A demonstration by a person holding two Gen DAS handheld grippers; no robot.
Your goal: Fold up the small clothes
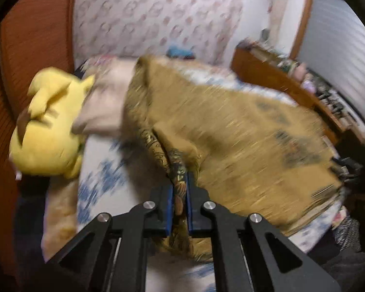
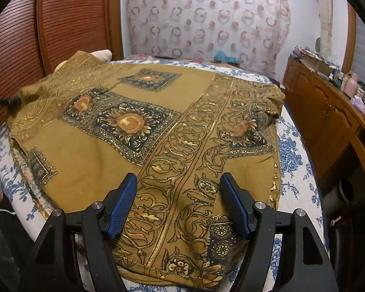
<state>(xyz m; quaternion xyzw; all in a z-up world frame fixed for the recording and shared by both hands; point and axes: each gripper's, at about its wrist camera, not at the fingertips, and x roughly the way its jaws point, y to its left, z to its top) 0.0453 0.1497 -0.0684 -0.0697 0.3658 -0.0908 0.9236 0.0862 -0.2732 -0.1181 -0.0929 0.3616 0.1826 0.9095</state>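
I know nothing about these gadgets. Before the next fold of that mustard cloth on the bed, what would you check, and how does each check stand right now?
1. Left gripper has the cloth: ok, its fingers are shut on a bunched edge.
2. Right gripper has a hold: not ok, its fingers stand open with cloth between them, unpinched.
3. Cloth lies flat: not ok, the left side is lifted and the right corner is rumpled.
4. Yellow plush clear of the fold: cannot tell, it sits near the lifted edge.
5. Left view sharp enough to judge: not ok, blurred.
6. Cloth stays on the bed: ok.
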